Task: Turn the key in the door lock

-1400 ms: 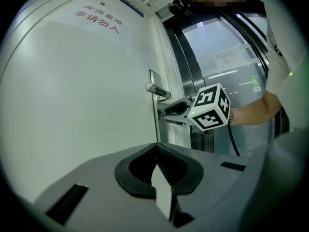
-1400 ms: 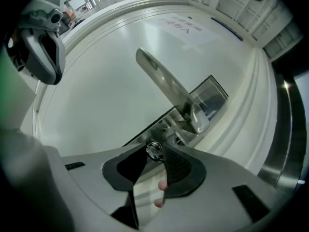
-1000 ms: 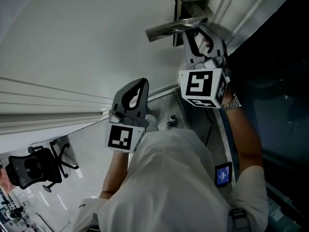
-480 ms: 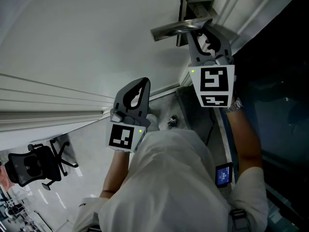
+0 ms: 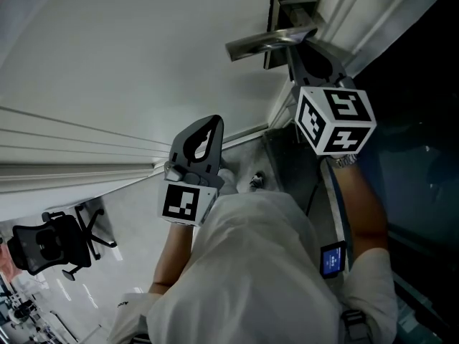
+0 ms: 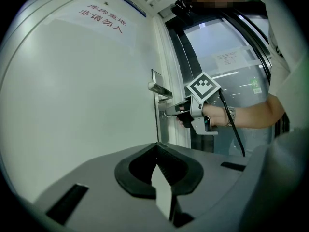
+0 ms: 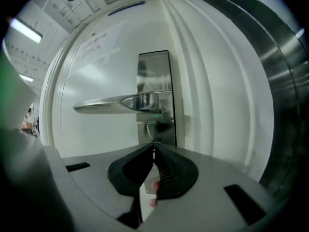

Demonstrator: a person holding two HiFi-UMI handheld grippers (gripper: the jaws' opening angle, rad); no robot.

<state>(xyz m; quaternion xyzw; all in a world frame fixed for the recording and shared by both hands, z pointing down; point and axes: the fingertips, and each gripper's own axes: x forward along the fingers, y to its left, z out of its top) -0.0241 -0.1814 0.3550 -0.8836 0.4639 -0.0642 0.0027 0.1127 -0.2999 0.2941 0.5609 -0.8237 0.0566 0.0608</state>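
R gripper rolled at lock, jaws just closed, nothing seen between; L gripper shut, unmoved.

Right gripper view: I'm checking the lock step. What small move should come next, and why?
Probably reopen the right tool and reseat it at the lock plate: its jaws have just been closing and now meet below the lever handle, with no key visible between them.

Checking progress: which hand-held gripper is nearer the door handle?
Right. The right hand-held gripper, jaws just closing, nothing discernible between, sits just under the door handle; the left hand-held gripper hangs far back.
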